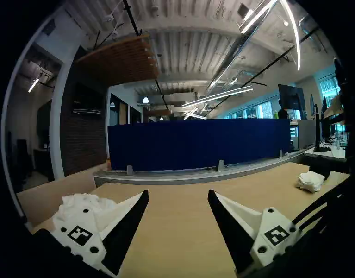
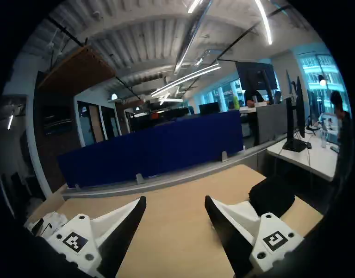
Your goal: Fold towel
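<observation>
Your left tongs point(image 1: 177, 192) hover released over the pale wooden surface point(image 1: 177, 231), the two fingers spread wide with nothing between them. The white towel point(image 1: 82, 204) lies crumpled on the surface just behind the finger on the left of the left gripper view, partly hidden by it and not gripped. A second white cloth point(image 1: 310, 180) sits bunched up well apart from it, near the far right edge of the surface. Beyond both, a blue divider point(image 1: 198, 143) runs along the back of the surface. Your right tongs point(image 2: 175, 198) are released as well, jaws wide and empty above the same wood point(image 2: 177, 231). In the right gripper view, a dark cloth point(image 2: 272, 194) lies heaped just behind the finger on the right, near the edge of the surface. A pale crumpled bundle point(image 2: 50, 220) shows low on the left behind the other finger; you cannot tell from here whether it is the towel. A monitor point(image 2: 295, 116) stands on a white desk off to the right.
</observation>
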Motion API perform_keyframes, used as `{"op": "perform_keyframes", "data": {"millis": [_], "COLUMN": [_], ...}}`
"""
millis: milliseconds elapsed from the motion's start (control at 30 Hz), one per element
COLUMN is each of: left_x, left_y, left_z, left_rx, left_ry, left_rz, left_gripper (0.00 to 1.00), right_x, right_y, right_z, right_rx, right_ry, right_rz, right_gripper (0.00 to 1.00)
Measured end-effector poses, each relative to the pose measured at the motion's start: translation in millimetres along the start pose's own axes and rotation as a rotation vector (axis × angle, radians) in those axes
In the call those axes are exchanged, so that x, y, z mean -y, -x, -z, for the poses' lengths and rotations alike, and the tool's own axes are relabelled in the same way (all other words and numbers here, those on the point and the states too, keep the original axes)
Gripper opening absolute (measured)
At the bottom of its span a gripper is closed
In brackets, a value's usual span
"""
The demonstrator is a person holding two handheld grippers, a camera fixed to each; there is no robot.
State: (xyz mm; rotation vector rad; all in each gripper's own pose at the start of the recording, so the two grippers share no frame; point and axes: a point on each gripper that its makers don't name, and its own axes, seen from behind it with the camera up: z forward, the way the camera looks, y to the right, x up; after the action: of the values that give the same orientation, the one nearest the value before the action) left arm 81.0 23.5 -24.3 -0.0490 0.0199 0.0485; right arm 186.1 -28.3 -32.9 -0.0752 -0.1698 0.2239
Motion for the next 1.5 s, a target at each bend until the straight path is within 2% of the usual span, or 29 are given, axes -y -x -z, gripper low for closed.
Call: {"op": "perform_keyframes", "data": {"millis": [167, 367, 500, 667, 900, 1267, 1500], "left_x": [1.9, 3.6, 6.7, 11.1, 9.8, 8.6, 7.9], "left_y": [25, 54, 63, 71, 81, 81, 80], "left_z": [-4.3, -8.8, -11.7, -15.9, -16.7, -18.6, -18.1], "left_rx": [-0.010, -0.004, -0.004, 0.000, 0.011, 0.018, 0.019], "left_ry": [-0.004, -0.007, -0.008, -0.011, -0.010, -0.004, -0.005], "left_rz": [-0.015, 0.017, 0.026, 0.040, 0.043, 0.050, 0.049], "left_gripper": [0.95, 0.95, 0.95, 0.95, 0.95, 0.95, 0.95], "right_x": [4, 10, 13, 17, 21, 20, 18], "right_y": [17, 34, 39, 39, 38, 33, 16], "right_z": [-5.9, -13.6, -17.0, -20.6, -23.1, -19.1, -14.3], "right_rx": [0.002, 0.012, 0.015, 0.019, 0.018, 0.007, -0.030], "right_ry": [-0.007, -0.017, -0.022, -0.030, -0.040, -0.044, -0.060], "right_rz": [0.018, 0.042, 0.056, 0.070, 0.077, 0.067, 0.078], "right_gripper": [0.98, 0.98, 0.98, 0.98, 0.98, 0.98, 0.98]}}
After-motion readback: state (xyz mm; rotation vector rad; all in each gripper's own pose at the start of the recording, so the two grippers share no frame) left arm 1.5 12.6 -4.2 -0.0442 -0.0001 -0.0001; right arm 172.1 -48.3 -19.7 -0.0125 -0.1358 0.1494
